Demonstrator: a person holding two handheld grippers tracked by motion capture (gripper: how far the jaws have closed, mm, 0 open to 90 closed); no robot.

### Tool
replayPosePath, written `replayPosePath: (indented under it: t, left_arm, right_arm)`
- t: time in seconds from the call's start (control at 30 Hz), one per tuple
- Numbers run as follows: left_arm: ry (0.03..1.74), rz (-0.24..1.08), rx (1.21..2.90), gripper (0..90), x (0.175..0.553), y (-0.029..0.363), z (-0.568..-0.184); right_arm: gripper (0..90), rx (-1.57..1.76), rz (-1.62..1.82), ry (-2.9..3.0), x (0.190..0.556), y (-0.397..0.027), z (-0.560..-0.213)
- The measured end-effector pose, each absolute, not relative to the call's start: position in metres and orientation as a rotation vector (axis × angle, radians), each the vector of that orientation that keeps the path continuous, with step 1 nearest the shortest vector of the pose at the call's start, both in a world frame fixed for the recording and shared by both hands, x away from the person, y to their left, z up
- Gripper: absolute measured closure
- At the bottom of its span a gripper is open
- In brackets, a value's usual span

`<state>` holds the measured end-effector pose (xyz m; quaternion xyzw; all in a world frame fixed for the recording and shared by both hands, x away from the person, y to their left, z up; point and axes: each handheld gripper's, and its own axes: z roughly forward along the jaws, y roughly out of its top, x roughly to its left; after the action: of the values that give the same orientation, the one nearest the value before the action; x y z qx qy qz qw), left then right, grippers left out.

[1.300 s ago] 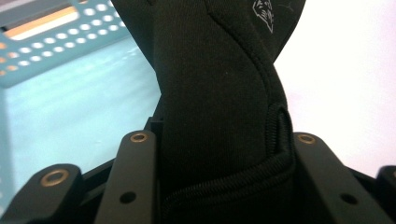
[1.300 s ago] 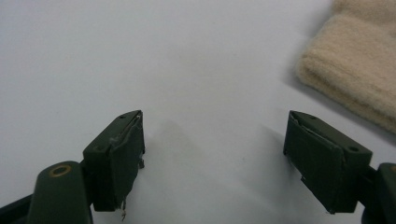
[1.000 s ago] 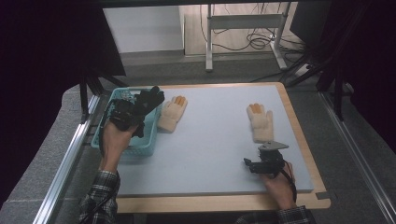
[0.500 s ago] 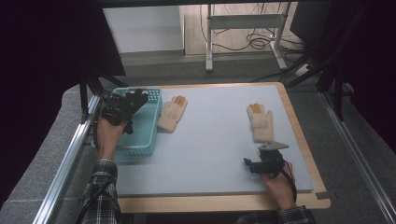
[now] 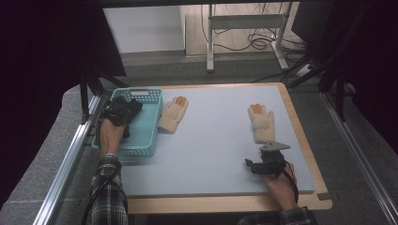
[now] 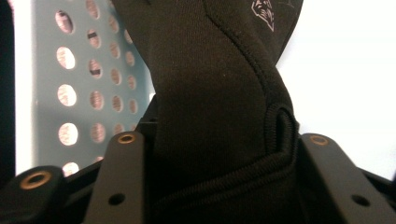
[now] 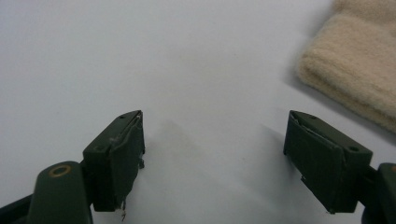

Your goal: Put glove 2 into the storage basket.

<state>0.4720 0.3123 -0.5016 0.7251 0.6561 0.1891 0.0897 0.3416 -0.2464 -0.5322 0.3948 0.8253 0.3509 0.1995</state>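
Two tools, near edge: right tool (image 5: 263, 165) rests on the desk (image 5: 211, 140), jaws apart, empty; left tool (image 5: 123, 110), jaws just opening, has one black glove (image 6: 210, 93) between them, over one teal basket (image 5: 145, 126). Two beige gloves lie beyond: (image 5: 172, 114), (image 5: 261, 123). Pale blue mat; grey floor behind.

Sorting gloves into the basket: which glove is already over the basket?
The black fabric glove, between the left hand-held gripper jaws over the teal plastic basket. Both cream knitted gloves lie on the mat.
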Motion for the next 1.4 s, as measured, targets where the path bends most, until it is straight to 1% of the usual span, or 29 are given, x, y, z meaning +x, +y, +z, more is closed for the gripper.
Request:
replayPosePath:
  t: [0.1, 0.23, 0.33, 0.43, 0.5, 0.67, 0.7, 0.73, 0.77, 0.8, 0.83, 0.87, 0.9, 0.93, 0.97, 1.0, 1.03, 1.07, 1.13, 1.17, 1.2, 1.23, 1.27, 1.33, 1.37, 1.4]
  left_arm:
    - [1.941, 0.577, 2.201, 46.8, 0.473, 0.313, -0.504]
    - [1.893, 0.585, 2.232, 29.5, 0.469, 0.317, -0.504]
    - [1.855, 0.513, 2.192, 19.3, 0.465, 0.321, -0.500]
    - [1.844, 0.496, 2.163, 14.7, 0.462, 0.324, -0.496]
    - [1.816, 0.478, 2.113, 11.5, 0.457, 0.326, -0.488]
    - [1.754, 0.447, 2.008, 11.7, 0.451, 0.324, -0.466]
    - [1.754, 0.447, 2.008, 12.3, 0.451, 0.324, -0.466]
    - [1.713, 0.427, 1.963, 13.3, 0.448, 0.319, -0.458]
    - [1.713, 0.427, 1.963, 14.6, 0.448, 0.319, -0.458]
    - [1.654, 0.400, 1.939, 16.3, 0.446, 0.311, -0.451]
    - [1.654, 0.400, 1.939, 17.1, 0.446, 0.311, -0.451]
    - [1.594, 0.385, 1.941, 18.2, 0.444, 0.299, -0.446]
    - [1.594, 0.385, 1.941, 18.7, 0.444, 0.299, -0.446]
    - [1.537, 0.391, 1.958, 19.0, 0.442, 0.285, -0.442]
    - [1.537, 0.391, 1.958, 19.2, 0.442, 0.285, -0.442]
    - [1.480, 0.387, 1.967, 19.7, 0.441, 0.272, -0.438]
    - [1.480, 0.387, 1.967, 20.0, 0.441, 0.272, -0.438]
    - [1.426, 0.373, 1.967, 20.7, 0.441, 0.259, -0.434]
    - [1.376, 0.355, 1.968, 22.4, 0.441, 0.246, -0.432]
    - [1.376, 0.355, 1.968, 23.3, 0.441, 0.246, -0.432]
    - [1.335, 0.337, 1.981, 24.8, 0.441, 0.231, -0.431]
    - [1.335, 0.337, 1.981, 26.6, 0.441, 0.231, -0.431]
    - [1.296, 0.323, 2.005, 27.7, 0.441, 0.216, -0.431]
    - [1.261, 0.294, 2.012, 30.8, 0.442, 0.200, -0.432]
    - [1.261, 0.294, 2.012, 32.9, 0.442, 0.200, -0.432]
    - [1.231, 0.270, 2.025, 34.7, 0.443, 0.185, -0.435]
  right_arm:
    - [20.2, 1.104, 0.982, 2.308, 0.342, -0.246, -0.532]
    - [20.1, 1.104, 0.981, 2.308, 0.342, -0.246, -0.532]
    - [20.1, 1.104, 0.981, 2.308, 0.342, -0.246, -0.532]
    - [20.1, 1.104, 0.981, 2.308, 0.342, -0.246, -0.532]
    - [20.1, 1.104, 0.981, 2.308, 0.342, -0.246, -0.532]
    - [20.1, 1.104, 0.980, 2.308, 0.342, -0.246, -0.532]
    - [20.1, 1.104, 0.980, 2.308, 0.342, -0.246, -0.532]
    - [20.1, 1.104, 0.980, 2.308, 0.342, -0.246, -0.532]
    - [20.1, 1.104, 0.980, 2.308, 0.342, -0.246, -0.532]
    - [20.1, 1.104, 0.980, 2.308, 0.342, -0.246, -0.532]
    - [20.1, 1.104, 0.980, 2.308, 0.342, -0.246, -0.532]
    - [20.1, 1.104, 0.980, 2.308, 0.342, -0.246, -0.532]
    - [20.1, 1.104, 0.980, 2.308, 0.342, -0.246, -0.532]
    - [20.1, 1.104, 0.980, 2.308, 0.342, -0.246, -0.532]
    - [20.1, 1.104, 0.980, 2.308, 0.342, -0.246, -0.532]
    - [20.1, 1.104, 0.980, 2.308, 0.342, -0.246, -0.532]
    - [20.1, 1.104, 0.980, 2.308, 0.342, -0.246, -0.532]
    - [20.1, 1.103, 0.980, 2.308, 0.342, -0.246, -0.532]
    - [20.1, 1.103, 0.980, 2.308, 0.342, -0.246, -0.532]
    - [20.1, 1.103, 0.980, 2.308, 0.342, -0.246, -0.532]
    - [20.1, 1.103, 0.980, 2.308, 0.342, -0.247, -0.532]
    - [20.1, 1.103, 0.980, 2.308, 0.342, -0.247, -0.532]
    - [20.1, 1.104, 0.980, 2.308, 0.342, -0.247, -0.532]
    - [20.1, 1.102, 0.980, 2.308, 0.342, -0.247, -0.532]
    - [20.1, 1.102, 0.980, 2.308, 0.342, -0.247, -0.532]
    - [20.1, 1.102, 0.980, 2.308, 0.342, -0.247, -0.532]
